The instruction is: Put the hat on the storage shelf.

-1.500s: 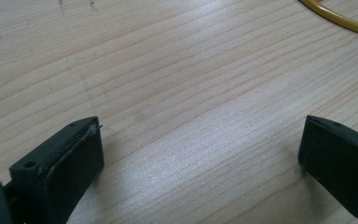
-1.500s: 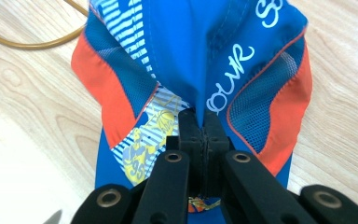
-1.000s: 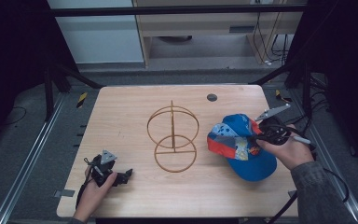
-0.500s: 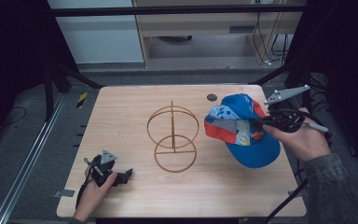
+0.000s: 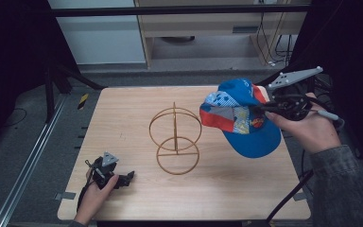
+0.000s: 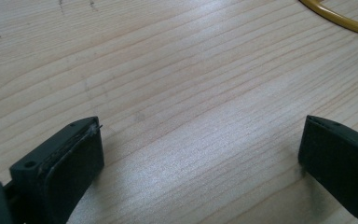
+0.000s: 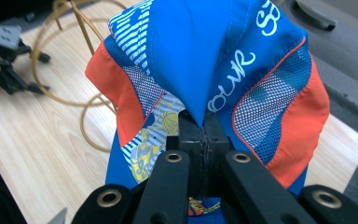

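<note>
Low at the near left corner, the left tool (image 5: 123, 178) rests on the pale wood bench (image 5: 123, 118), jaws spread and empty. Mid-bench stands the gold wire stand (image 5: 175, 141), upright. Right of it and above the bench hangs the blue cap (image 5: 246, 124), pinched by the clenched right tool (image 7: 204, 135), the nearer hand; dark room beyond.

Blue cap (image 5: 246, 124) (orange panels, white lettering, striped patches), gold wire stand (image 5: 176, 140), pale wood table (image 5: 123, 123)
</note>
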Demonstrator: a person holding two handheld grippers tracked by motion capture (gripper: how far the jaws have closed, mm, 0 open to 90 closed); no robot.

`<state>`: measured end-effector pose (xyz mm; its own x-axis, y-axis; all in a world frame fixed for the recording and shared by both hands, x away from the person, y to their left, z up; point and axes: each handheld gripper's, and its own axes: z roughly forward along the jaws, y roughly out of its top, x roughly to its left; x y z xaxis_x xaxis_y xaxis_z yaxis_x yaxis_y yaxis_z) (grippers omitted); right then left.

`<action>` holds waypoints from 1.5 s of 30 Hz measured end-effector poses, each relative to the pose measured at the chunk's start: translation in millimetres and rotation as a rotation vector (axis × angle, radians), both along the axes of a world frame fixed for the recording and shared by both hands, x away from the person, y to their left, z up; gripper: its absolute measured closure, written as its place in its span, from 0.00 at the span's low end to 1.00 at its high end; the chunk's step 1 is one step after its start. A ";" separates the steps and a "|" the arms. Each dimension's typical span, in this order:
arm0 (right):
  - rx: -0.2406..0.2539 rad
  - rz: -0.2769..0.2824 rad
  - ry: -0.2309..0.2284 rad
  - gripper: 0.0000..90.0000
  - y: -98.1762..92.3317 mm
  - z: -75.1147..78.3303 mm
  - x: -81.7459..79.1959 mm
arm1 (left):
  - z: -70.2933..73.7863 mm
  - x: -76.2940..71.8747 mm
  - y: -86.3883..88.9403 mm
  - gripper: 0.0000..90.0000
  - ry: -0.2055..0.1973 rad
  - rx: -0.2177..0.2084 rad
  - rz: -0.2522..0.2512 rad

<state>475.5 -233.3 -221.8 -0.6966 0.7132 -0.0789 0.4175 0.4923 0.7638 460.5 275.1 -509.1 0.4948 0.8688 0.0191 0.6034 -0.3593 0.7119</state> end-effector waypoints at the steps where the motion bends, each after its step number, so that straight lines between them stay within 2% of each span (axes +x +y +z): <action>1: 0.004 0.002 -0.002 1.00 1.2 2.3 0.2 | 0.0 0.0 0.0 0.00 0.000 0.000 0.000; 7: 0.019 0.029 -0.032 1.00 15.6 22.0 2.2 | -0.1 0.1 -0.1 0.00 -0.003 -0.001 0.001; 18: 0.020 0.068 -0.053 1.00 38.6 37.8 4.5 | 0.0 0.1 -0.1 0.00 -0.002 -0.002 0.001; 35: 0.057 0.113 -0.063 1.00 62.2 35.4 6.9 | 0.0 0.1 -0.1 0.00 -0.002 -0.001 0.001; 45: 0.074 0.159 -0.076 1.00 90.6 32.0 9.0 | 0.0 0.1 -0.1 0.00 -0.002 -0.001 0.001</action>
